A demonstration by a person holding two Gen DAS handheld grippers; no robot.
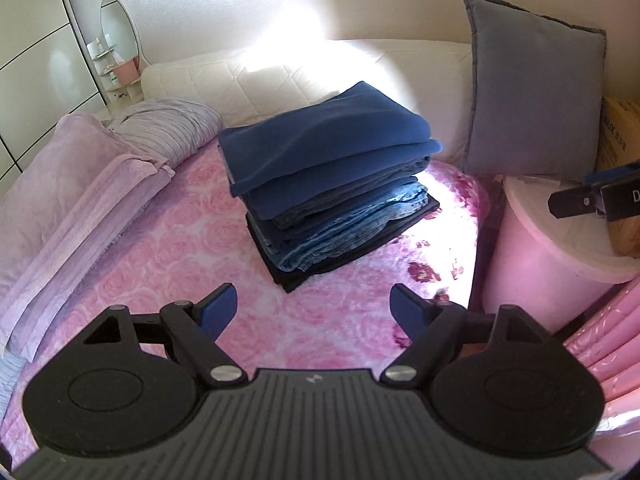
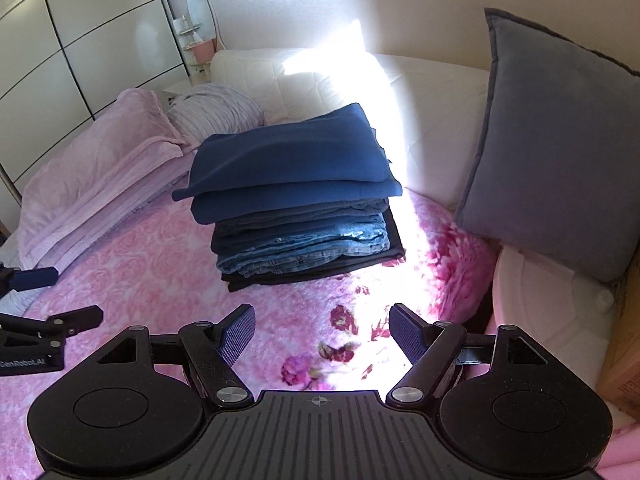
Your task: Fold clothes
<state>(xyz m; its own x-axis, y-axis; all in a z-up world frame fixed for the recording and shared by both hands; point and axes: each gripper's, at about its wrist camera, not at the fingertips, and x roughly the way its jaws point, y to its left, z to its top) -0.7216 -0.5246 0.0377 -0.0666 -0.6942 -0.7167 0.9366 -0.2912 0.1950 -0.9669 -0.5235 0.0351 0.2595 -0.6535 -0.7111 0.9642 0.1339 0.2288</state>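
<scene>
A stack of folded clothes (image 1: 332, 188) sits on the pink rose-patterned bedspread (image 1: 168, 264): dark blue garments on top, denim jeans under them, a black piece at the bottom. It also shows in the right wrist view (image 2: 296, 196). My left gripper (image 1: 314, 312) is open and empty, held above the bedspread short of the stack. My right gripper (image 2: 322, 334) is open and empty, also short of the stack. The right gripper's fingertip shows at the right edge of the left wrist view (image 1: 576, 200). The left gripper shows at the left edge of the right wrist view (image 2: 44, 300).
A grey pillow (image 1: 536, 92) leans on the cream headboard (image 1: 280, 76). A folded lilac blanket (image 1: 68, 200) and striped pillow (image 1: 168, 124) lie left. A pink round tub with a white lid (image 1: 552, 260) and a cardboard box (image 1: 620, 128) stand right. White wardrobe doors (image 2: 80, 48) are at the far left.
</scene>
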